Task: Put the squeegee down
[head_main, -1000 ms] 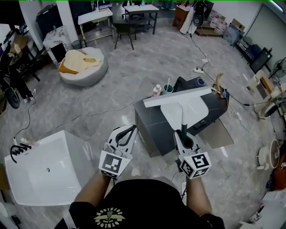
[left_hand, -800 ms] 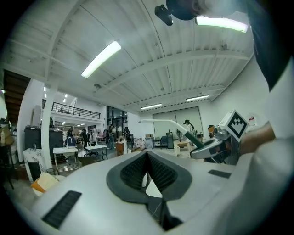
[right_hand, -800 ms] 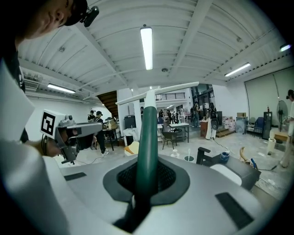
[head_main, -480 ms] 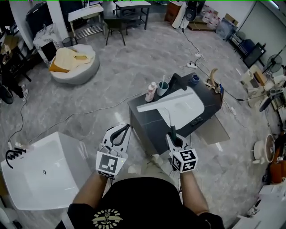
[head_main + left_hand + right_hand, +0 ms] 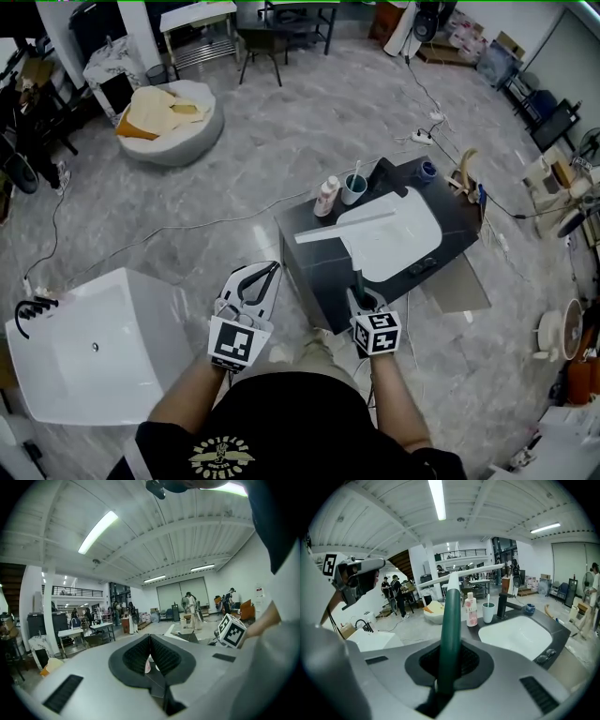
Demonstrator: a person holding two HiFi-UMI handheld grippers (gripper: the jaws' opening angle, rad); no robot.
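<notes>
Right gripper [image 5: 362, 302] is clenching on the squeegee [image 5: 343, 226]. In the right gripper view its jaws [image 5: 450, 660] are pressing on both sides of the dark green handle, and the squeegee [image 5: 451, 620] is running straight up and away from the camera to the white blade across its top. In the head view the handle is pointing away from the person, over the near edge of the dark desk [image 5: 459, 220]. The blade is lying crosswise, slightly slanted, over the desk's left part, with its right end reaching over the left rim of the white sink [image 5: 398, 248]. Cannot tell if the blade is touching the desk or hovering over it.

Left gripper [image 5: 258, 284] is clenched on nothing. In the left gripper view its jaws [image 5: 150, 652] are meeting along one line with no gap between them. It is hanging over the floor to the left of the desk, well apart from the squeegee, and is pointing about level.

At the desk's back left corner a bottle [image 5: 327, 197] and a cup [image 5: 353, 189] are standing side by side, just beyond the blade. A black faucet [image 5: 389, 173] is standing behind the sink. In the right gripper view the bottle [image 5: 471, 609], cup [image 5: 488, 612] and faucet [image 5: 502, 605] are showing in a row right of the handle, with the sink [image 5: 520, 637] below them.

A white tub [image 5: 94, 347] is sitting on the floor at the left.
</notes>
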